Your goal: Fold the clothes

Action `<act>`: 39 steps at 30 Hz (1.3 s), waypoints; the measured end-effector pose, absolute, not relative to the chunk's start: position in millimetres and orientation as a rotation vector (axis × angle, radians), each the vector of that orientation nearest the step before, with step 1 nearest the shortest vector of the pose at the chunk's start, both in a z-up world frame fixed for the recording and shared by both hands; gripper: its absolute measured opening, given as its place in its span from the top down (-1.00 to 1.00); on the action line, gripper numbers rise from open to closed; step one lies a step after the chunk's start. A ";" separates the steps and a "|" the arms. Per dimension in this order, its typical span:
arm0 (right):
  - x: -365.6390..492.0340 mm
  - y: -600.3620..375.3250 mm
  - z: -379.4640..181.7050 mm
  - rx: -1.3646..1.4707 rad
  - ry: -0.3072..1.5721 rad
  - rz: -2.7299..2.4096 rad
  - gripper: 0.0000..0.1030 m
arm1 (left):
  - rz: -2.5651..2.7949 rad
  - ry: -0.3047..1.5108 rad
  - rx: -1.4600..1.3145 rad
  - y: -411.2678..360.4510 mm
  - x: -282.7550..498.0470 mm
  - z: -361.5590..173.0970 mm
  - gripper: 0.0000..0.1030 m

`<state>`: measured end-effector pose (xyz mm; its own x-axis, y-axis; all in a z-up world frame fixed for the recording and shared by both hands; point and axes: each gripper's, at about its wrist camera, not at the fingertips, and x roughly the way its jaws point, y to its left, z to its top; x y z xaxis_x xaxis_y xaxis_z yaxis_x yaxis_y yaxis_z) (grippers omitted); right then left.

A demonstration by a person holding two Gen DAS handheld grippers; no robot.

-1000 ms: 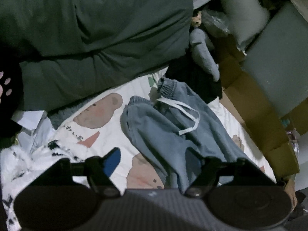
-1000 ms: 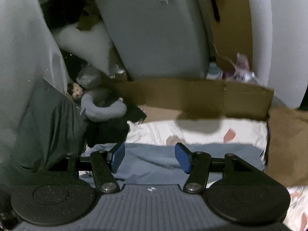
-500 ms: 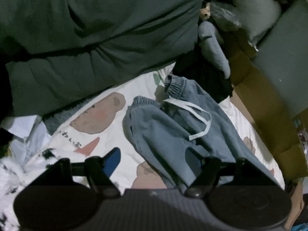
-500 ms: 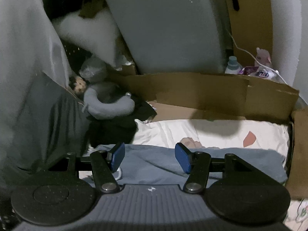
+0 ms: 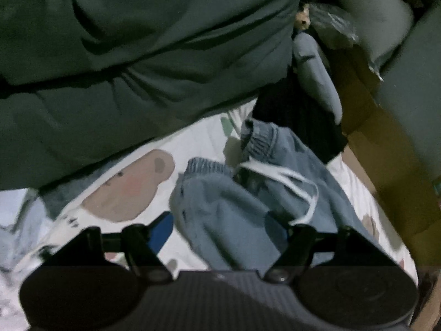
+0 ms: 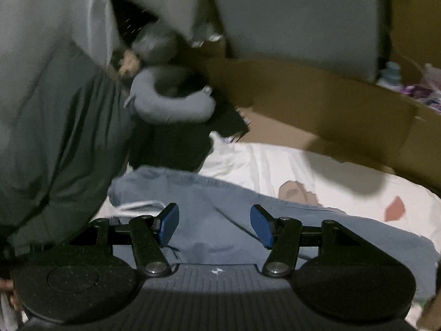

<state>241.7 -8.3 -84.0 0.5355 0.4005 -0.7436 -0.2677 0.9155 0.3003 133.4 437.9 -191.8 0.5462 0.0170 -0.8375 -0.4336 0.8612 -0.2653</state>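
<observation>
Lying across a bed with a white bear-print sheet (image 5: 115,193) was a pair of light blue denim trousers (image 5: 234,215), crumpled, with its elastic waistband (image 5: 259,140) toward the far end beside a dark green duvet (image 5: 124,55) and its white drawstring (image 5: 292,182) loose on top. A cardboard box (image 6: 330,104) stood along the far edge of the bed. Both tools hovered just above the cloth: the left tool (image 5: 217,229) spread wide and empty near the waist, the right tool (image 6: 215,223) also wide and empty over a leg. Folding seemed barely begun; the next move probably called for pinching the fabric and smoothing it flat.
</observation>
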 end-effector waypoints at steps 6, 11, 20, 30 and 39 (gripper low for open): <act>283.7 30.0 -155.6 0.061 0.975 0.554 -0.25 | 0.357 0.919 -0.482 438.3 172.7 -236.1 -0.46; 326.4 67.7 -211.3 -0.015 0.994 0.673 -0.24 | 0.452 0.913 -0.496 460.8 179.0 -262.4 -0.35; 387.3 134.9 -239.0 -0.025 0.990 0.757 -0.24 | 0.513 0.924 -0.693 511.6 183.7 -303.0 -0.01; 408.7 205.6 -259.4 -0.137 0.932 0.774 -0.24 | 0.484 0.882 -0.844 526.6 181.9 -339.5 -0.01; 406.1 204.9 -257.1 -0.156 0.936 0.707 -0.24 | 0.437 0.858 -0.930 536.1 151.1 -349.7 0.12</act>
<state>406.1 204.9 -257.1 0.3888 0.4883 -0.7813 -0.6180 0.7671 0.1719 151.1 536.1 -349.7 0.6017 -0.0247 -0.7984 -0.6608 0.5461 -0.5149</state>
